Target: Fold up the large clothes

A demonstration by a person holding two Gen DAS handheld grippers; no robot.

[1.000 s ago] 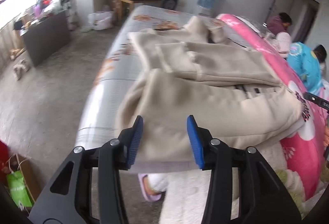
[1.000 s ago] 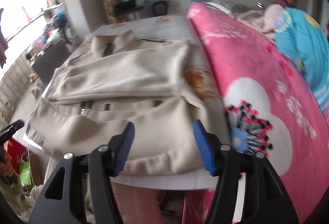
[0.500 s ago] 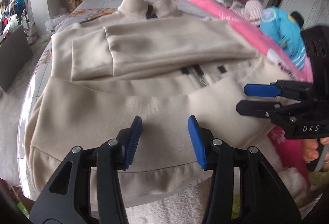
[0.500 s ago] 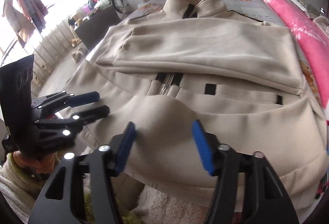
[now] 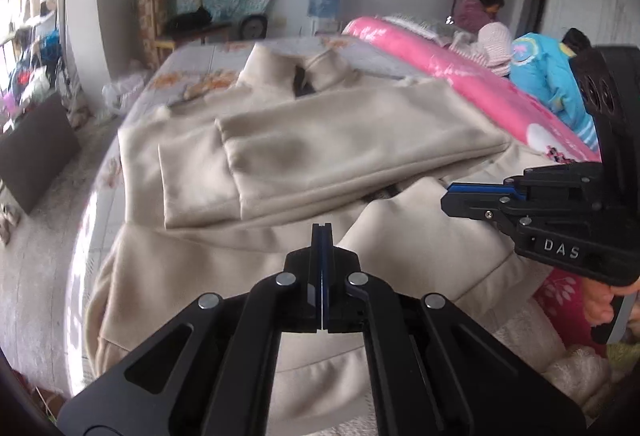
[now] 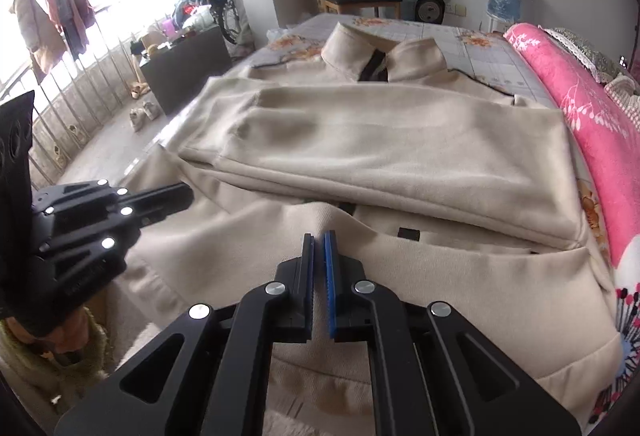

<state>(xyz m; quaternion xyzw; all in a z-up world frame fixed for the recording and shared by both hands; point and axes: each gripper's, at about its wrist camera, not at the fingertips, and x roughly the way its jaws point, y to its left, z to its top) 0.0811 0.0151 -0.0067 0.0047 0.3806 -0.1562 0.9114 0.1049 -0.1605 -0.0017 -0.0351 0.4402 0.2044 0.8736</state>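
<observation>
Nearest, the left gripper (image 5: 322, 232) is seen with its 2 blue pads pressed together on a raised fold of the beige jacket (image 5: 320, 152) near its hem. Likewise, the right gripper (image 6: 319, 238) is closed on a pinched ridge of the same cloth, a thin sliver of fabric being caught between its pads. The jacket is spread on the bed (image 6: 492, 48), sleeves folded across its chest, collar farthest. Beside it, a pink quilt (image 6: 588, 108) is laid.
</observation>
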